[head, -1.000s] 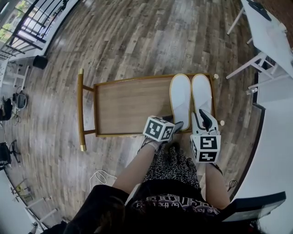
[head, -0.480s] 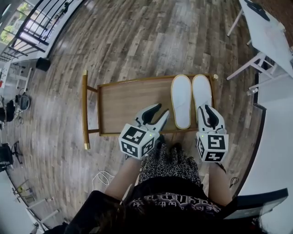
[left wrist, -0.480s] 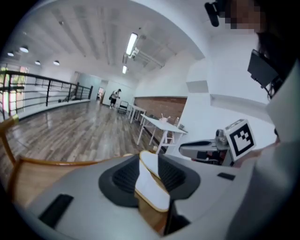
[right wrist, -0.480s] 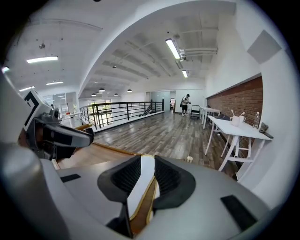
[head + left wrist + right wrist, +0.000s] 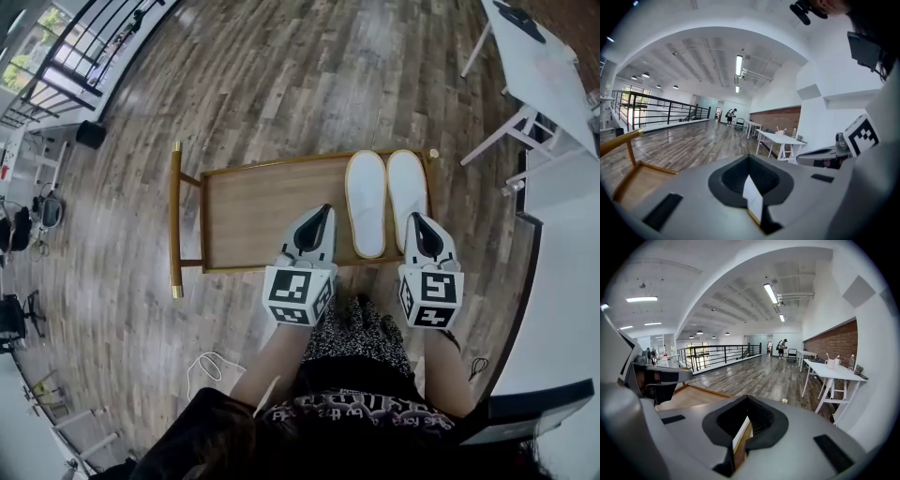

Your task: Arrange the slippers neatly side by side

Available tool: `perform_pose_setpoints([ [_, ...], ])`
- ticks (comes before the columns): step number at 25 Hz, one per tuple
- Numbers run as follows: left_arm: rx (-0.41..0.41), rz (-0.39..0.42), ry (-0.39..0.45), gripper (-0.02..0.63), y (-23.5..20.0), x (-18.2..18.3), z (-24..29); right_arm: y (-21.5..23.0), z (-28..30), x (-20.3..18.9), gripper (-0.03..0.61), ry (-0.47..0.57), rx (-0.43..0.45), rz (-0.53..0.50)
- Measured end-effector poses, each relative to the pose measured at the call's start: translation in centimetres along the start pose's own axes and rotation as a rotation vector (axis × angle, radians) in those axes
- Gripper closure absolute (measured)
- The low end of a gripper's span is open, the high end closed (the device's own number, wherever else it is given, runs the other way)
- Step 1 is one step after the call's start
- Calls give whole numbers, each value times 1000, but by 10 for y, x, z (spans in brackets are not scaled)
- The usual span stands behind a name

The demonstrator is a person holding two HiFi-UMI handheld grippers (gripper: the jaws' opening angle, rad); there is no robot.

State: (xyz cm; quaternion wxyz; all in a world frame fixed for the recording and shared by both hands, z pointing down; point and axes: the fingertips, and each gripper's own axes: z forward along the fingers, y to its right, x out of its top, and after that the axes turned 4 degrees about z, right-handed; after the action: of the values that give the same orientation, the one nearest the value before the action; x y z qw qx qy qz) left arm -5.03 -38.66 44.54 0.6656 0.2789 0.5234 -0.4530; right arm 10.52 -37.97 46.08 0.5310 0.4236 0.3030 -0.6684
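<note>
Now left gripper (image 5: 322,210) and right gripper (image 5: 415,218) hover near-level, jaws just closed, empty.

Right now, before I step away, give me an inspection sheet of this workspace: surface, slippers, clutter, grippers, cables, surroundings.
Surface: wooden tray standing on the plank floor.
Job's things: left-hand slipper and right-hand slipper, both white, parallel, side by side at the tray's right end.
Clutter: nothing seen on the tray.
Grippers: left gripper and right gripper both shut, jaws just closed, nothing between them.
Cables: white cord on the floor to the person's left.
Surroundings: white table at the right, black railing at the far left.
</note>
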Motion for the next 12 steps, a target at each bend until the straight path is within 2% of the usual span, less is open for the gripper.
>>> perform_pose_setpoints([
  [12, 103, 110, 48, 611, -15, 12, -24, -1, -24, 23, 575, 125, 23, -27],
])
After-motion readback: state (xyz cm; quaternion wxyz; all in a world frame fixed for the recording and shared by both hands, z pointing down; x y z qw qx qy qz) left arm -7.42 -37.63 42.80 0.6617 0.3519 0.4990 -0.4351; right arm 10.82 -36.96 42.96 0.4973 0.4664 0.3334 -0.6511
